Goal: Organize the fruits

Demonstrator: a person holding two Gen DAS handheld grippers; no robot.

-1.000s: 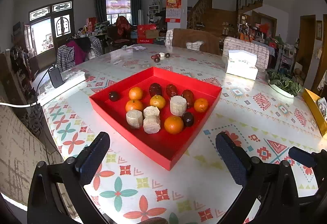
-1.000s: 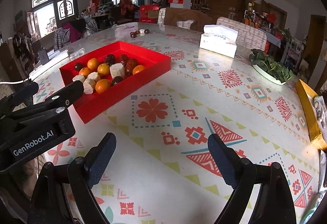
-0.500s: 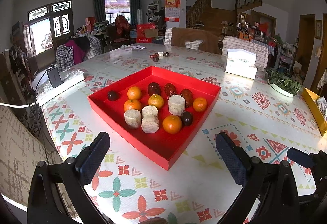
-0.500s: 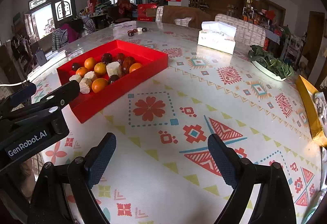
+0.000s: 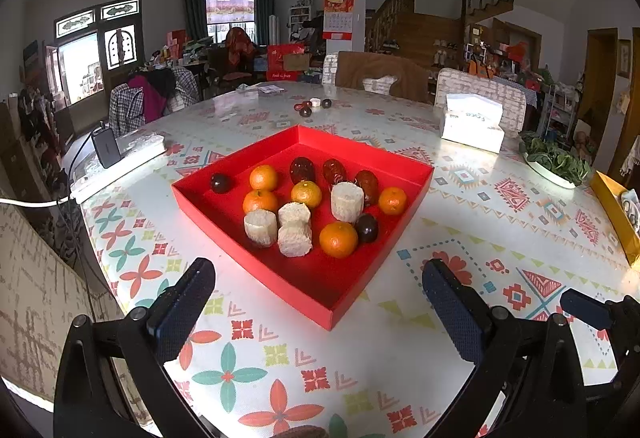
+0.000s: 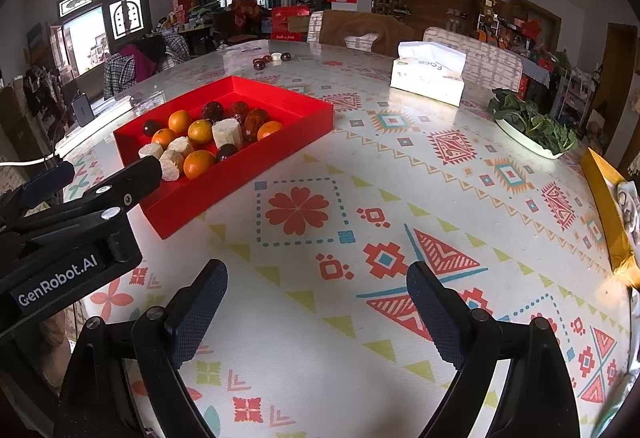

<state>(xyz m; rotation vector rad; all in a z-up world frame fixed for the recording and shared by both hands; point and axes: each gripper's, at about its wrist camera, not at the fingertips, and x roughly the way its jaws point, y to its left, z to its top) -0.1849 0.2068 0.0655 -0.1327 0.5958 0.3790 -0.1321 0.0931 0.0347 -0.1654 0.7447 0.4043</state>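
Note:
A red tray [image 5: 320, 296] lies on the patterned table, also in the right wrist view [image 6: 224, 186]. It holds several oranges [image 5: 338, 239], several dark red fruits [image 5: 302, 170], small dark round fruits [image 5: 366, 228] and several pale cylinder pieces [image 5: 347, 201]. My left gripper [image 5: 318, 308] is open and empty, just in front of the tray's near corner. My right gripper [image 6: 316, 308] is open and empty over bare table, right of the tray. The left gripper's body [image 6: 72, 234] shows at the left of the right wrist view.
A few loose dark fruits and a white piece [image 5: 312, 104] lie at the table's far side. A tissue box [image 6: 428, 78], a dish of greens [image 6: 532, 126] and a yellow box [image 6: 608, 214] stand to the right. A power strip with charger [image 5: 116, 158] lies at the left edge.
Both grippers have shifted only slightly; the right wrist view has crept a little forward and up. Nothing was grasped or released.

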